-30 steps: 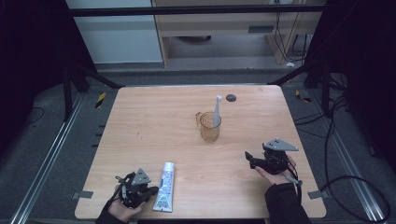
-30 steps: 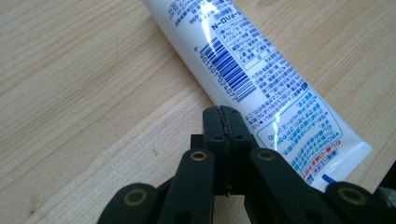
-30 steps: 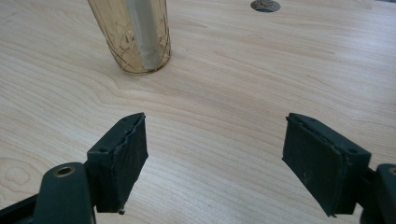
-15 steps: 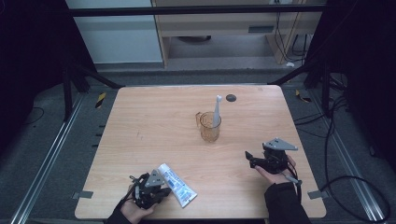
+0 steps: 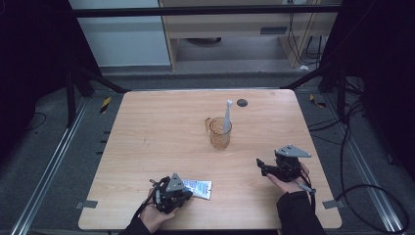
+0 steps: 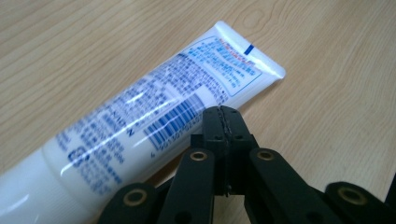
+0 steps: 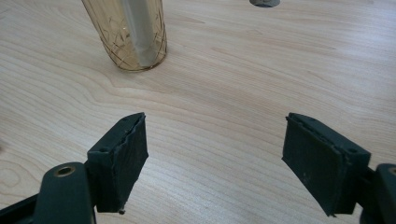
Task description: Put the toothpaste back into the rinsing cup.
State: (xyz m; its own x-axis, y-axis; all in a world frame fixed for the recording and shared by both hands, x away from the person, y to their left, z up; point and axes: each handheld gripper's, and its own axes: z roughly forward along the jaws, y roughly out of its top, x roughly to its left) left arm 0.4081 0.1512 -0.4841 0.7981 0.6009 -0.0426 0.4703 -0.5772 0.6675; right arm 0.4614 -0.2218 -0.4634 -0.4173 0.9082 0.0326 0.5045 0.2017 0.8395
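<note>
High view. Toothpaste tube (image 5: 196, 188) lies flat near the front edge of the wooden counter (image 5: 161, 127), left of centre, long axis roughly left-right. Left tongs (image 5: 169, 192) sit at its left end, touching or just beside it; the hand comes in from below. Right tongs (image 5: 266, 166) hover well apart, over bare wood on the right side. An amber glass cup (image 5: 219, 132) stands mid-counter with a toothbrush (image 5: 227, 115) upright in it. A small dark disc (image 5: 242, 102) lies near the far edge.

Left gripper view. Left tongs (image 6: 223, 122) are pressed together, pads meeting with nothing between them; the tips rest against the near edge of the tube (image 6: 154, 116), beside the barcode. Crimped flat end points up and right, the thicker cap end runs off lower left.

Right gripper view. Right tongs (image 7: 215, 154) spread wide, empty, low over the counter (image 7: 233, 84). The base of the cup (image 7: 128, 35) stands ahead and to the left, toothbrush handle (image 7: 140, 32) inside.

Handling, as a judgement. The tube looks light, soft-walled and glossy, so it likely slides under a push and dents under a hard squeeze. Best hold is across the body nearer the firm cap shoulder, or flatwise on the crimp; grip the middle gently to avoid forcing paste out.
</note>
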